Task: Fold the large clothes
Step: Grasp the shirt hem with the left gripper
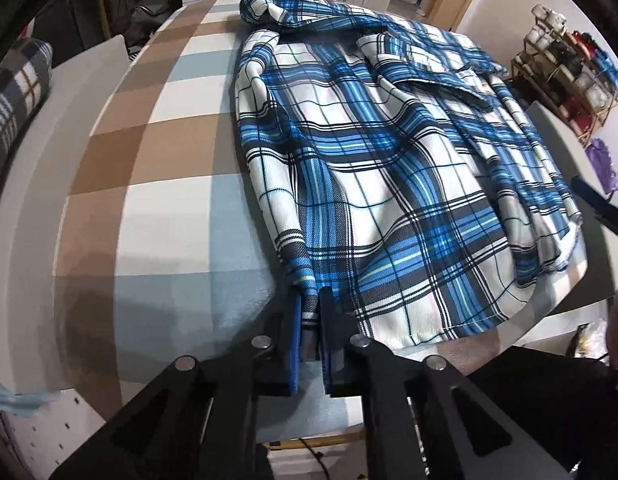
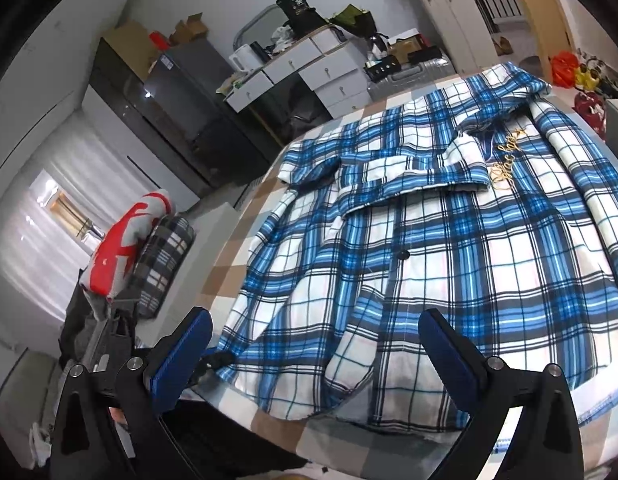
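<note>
The plaid shirt (image 1: 389,184) was seen to be woven cloth with a visible twill rib, matt and creased; gold embroidery (image 2: 505,160) with a slight sheen was carried near its collar. The checked table cover (image 1: 157,168) was rendered as smooth, matt fabric. The left gripper (image 1: 309,300) was built of matt black plastic with dull metal pins, its blue pads (image 1: 295,344) possibly rubber. The right gripper (image 2: 313,324) was finished alike, its pads (image 2: 181,356) finely ribbed.

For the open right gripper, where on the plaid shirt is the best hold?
The near hem of the shirt, right of the button placket, approached low from the table's near edge. There the hem lies flat and single-layered below the right gripper; the left gripper pinches the other corner.
</note>
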Action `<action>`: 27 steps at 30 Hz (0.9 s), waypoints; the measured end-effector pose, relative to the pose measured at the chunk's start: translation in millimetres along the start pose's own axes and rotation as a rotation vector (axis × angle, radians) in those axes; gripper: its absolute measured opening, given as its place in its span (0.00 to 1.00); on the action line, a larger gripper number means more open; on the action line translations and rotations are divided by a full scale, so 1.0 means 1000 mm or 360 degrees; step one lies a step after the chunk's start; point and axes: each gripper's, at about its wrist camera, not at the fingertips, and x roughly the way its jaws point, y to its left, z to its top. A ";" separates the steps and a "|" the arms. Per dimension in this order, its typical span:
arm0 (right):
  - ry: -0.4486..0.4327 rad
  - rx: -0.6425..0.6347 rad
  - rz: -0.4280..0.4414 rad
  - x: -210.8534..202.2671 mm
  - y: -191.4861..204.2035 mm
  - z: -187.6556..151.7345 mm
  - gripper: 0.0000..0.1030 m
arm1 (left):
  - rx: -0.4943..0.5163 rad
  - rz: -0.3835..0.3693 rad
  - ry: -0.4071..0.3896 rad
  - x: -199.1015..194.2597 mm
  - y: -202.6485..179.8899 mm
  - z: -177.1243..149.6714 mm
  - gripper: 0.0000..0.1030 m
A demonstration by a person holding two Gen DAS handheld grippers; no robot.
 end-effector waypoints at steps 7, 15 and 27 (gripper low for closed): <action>0.0055 -0.0032 -0.0054 0.013 0.000 -0.004 1.00 | 0.0049 -0.0002 -0.0119 -0.012 -0.007 0.004 0.00; 0.0110 -0.0280 -0.0144 0.027 0.024 -0.016 1.00 | -0.0017 -0.0207 -0.0154 -0.022 -0.001 0.017 0.00; 0.0257 -0.0915 -0.0166 0.075 0.108 -0.064 1.00 | -0.0163 -0.0599 -0.0135 -0.044 0.000 0.057 0.00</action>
